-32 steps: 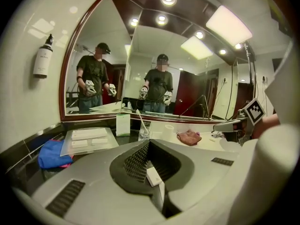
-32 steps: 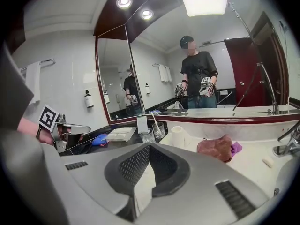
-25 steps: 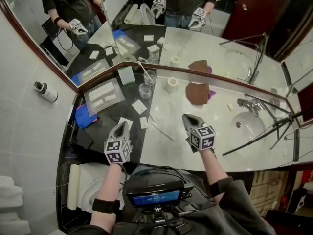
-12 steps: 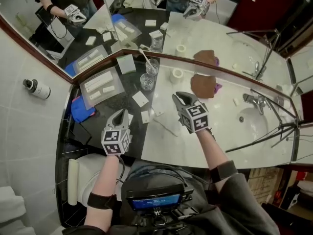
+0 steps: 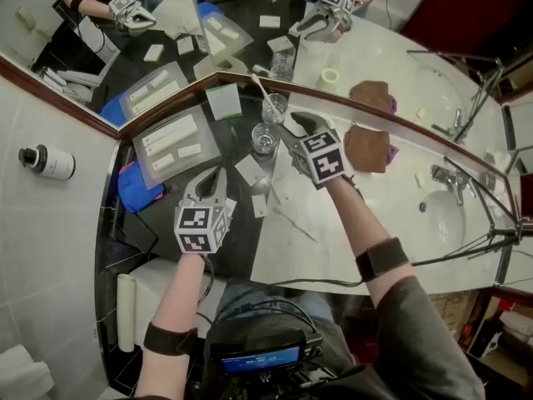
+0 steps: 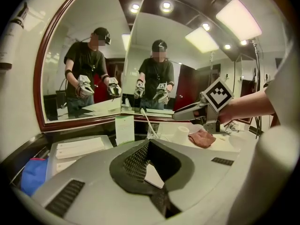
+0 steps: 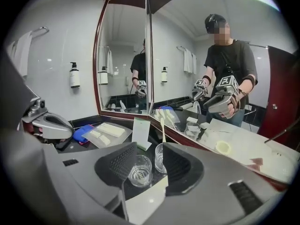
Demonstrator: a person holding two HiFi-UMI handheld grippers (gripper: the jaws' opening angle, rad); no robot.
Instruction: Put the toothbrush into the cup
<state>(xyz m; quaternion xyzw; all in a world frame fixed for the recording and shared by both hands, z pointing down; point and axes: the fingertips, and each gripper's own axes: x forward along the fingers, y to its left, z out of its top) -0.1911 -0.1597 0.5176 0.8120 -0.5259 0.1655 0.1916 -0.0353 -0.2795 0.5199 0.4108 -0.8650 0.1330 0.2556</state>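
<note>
Mirror (image 5: 400,48): two angled panes behind the desk, showing the person and both tools.
Desk (image 5: 308,252): pale stone on the right, black on the left.
Sink (image 5: 441,219): set in the pale stone, far right.
Tray (image 5: 171,140): clear, on the black part, with white packets inside.
Brown cloth (image 5: 366,147): crumpled, by the mirror.
Right hand-held gripper (image 5: 293,125): jaws spread wide, having just been opening. It points at the two glasses and the front one shows in the gap, untouched.
Left hand-held gripper (image 5: 215,173): jaws pressed together, empty, over the black part.
Front glass cup (image 5: 265,137): upright, empty.
Rear glass cup (image 5: 273,107): upright, just behind the front one, against the mirror.
Toothbrush (image 7: 163,131): white, standing in the rear glass cup, leaning.
Thin white stick (image 5: 296,223): lying on the pale stone, too small to identify.
</note>
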